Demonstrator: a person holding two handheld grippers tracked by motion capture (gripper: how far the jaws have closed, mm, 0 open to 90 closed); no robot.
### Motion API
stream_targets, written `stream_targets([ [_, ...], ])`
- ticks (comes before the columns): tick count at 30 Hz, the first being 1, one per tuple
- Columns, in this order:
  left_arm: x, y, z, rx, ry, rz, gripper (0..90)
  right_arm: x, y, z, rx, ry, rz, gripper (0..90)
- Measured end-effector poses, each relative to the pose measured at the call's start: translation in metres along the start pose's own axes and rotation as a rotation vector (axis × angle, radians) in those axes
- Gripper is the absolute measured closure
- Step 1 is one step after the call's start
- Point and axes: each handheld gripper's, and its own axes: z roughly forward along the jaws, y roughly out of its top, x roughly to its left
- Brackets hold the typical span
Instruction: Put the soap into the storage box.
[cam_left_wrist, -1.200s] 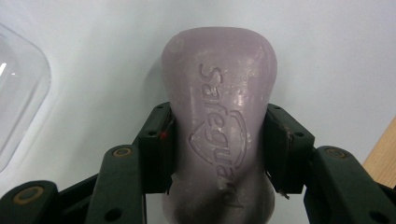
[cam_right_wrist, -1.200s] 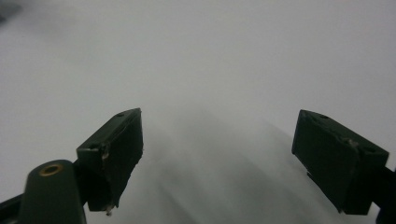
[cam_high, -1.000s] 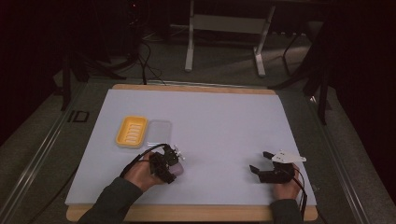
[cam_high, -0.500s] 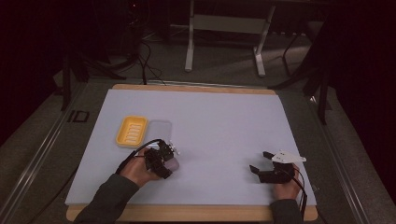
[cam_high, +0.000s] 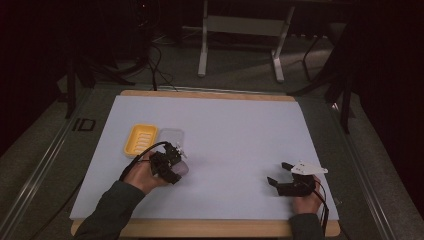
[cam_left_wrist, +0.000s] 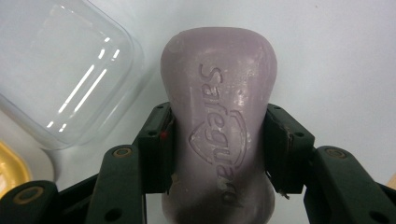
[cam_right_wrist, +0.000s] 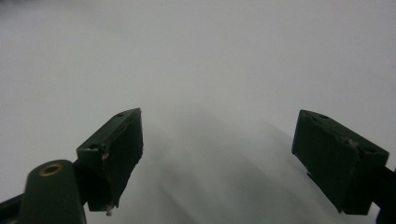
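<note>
A pale purple bar of soap (cam_left_wrist: 218, 126) stamped with a brand name sits between the jaws of my left gripper (cam_left_wrist: 218, 154), which is shut on its narrow waist. From above, the left gripper (cam_high: 172, 167) and the soap (cam_high: 181, 169) are just below a clear plastic lid (cam_high: 172, 135) and a yellow soap dish (cam_high: 140, 139). The clear lid (cam_left_wrist: 60, 70) lies close to the soap's upper left, with a corner of the yellow dish (cam_left_wrist: 11, 170) beside it. My right gripper (cam_high: 279, 174) rests open at the table's lower right; its jaws (cam_right_wrist: 219, 158) hold nothing.
A white sheet (cam_high: 235, 130) covers the wooden table (cam_high: 200, 229). Cables trail from both grippers. Beyond the far edge stand a metal table frame (cam_high: 240, 25) and dark floor cables.
My left gripper has shifted slightly left and toward the yellow dish and lid with the soap in it. The right gripper has stayed put.
</note>
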Motion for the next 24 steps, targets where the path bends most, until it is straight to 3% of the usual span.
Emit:
stream_targets([
  [14,0.015,0.007,-0.011,-0.031,0.001,-0.022,50.0,0.0,0.0,0.0,0.0,0.0,-0.001,16.2],
  [24,0.028,0.008,-0.019,-0.061,0.002,-0.061,50.0,0.0,0.0,0.0,-0.001,0.0,0.0,16.2],
])
